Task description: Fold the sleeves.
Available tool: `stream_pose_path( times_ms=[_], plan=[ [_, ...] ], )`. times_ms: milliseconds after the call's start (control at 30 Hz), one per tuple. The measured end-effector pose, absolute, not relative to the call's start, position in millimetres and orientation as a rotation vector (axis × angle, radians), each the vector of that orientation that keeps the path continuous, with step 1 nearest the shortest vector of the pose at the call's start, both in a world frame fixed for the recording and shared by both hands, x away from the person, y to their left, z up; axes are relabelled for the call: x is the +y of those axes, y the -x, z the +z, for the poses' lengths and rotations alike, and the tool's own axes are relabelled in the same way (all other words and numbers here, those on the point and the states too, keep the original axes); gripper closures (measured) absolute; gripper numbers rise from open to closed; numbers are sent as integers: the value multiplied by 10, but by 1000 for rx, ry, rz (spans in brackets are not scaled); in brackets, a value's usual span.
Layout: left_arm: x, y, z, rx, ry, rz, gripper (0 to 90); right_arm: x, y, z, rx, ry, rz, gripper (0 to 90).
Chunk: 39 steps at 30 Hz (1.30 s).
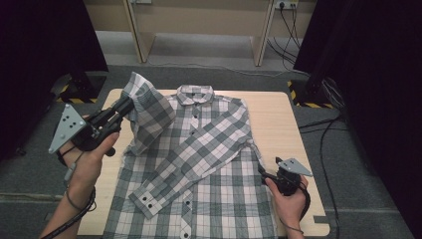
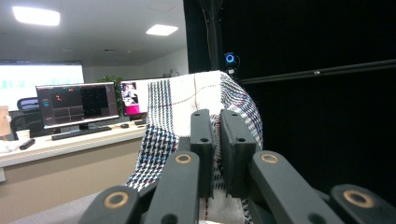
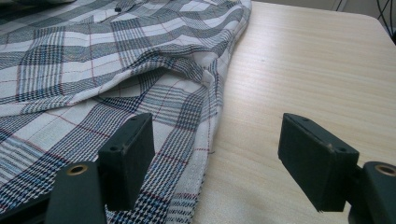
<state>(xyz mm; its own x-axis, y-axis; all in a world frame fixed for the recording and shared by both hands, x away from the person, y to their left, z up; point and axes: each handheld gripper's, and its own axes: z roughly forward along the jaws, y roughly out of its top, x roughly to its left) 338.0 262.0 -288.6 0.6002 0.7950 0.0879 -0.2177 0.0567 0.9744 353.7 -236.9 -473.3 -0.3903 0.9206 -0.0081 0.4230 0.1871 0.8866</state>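
Note:
A grey, white and black plaid shirt (image 1: 204,149) lies face up on the wooden table (image 1: 276,124), collar at the far side. One sleeve is folded diagonally across its front, cuff (image 1: 147,199) near the front left. My left gripper (image 1: 130,102) is shut on the shirt's left shoulder and sleeve fabric (image 2: 187,107), holding it lifted above the table's left edge. My right gripper (image 1: 263,175) rests low at the shirt's right side, open; in the right gripper view its jaws (image 3: 215,158) straddle the shirt's side hem (image 3: 205,140) without pressing on it.
Bare wood runs along the table's right side (image 3: 303,70). Cables (image 1: 326,144) trail on the grey floor at the right. Dark curtains (image 1: 378,74) flank both sides. A desk with monitors (image 2: 77,105) stands in the left gripper view.

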Motion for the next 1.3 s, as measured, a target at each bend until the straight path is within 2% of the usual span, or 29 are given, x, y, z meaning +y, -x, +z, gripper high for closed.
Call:
stream_pose_path(
  times_ms=[1300],
  plan=[
    [2411, -3057, -3040, 477, -1382, 787, 839, -2367, -3534, -4733, 1908, -1254, 1148, 276]
  ],
)
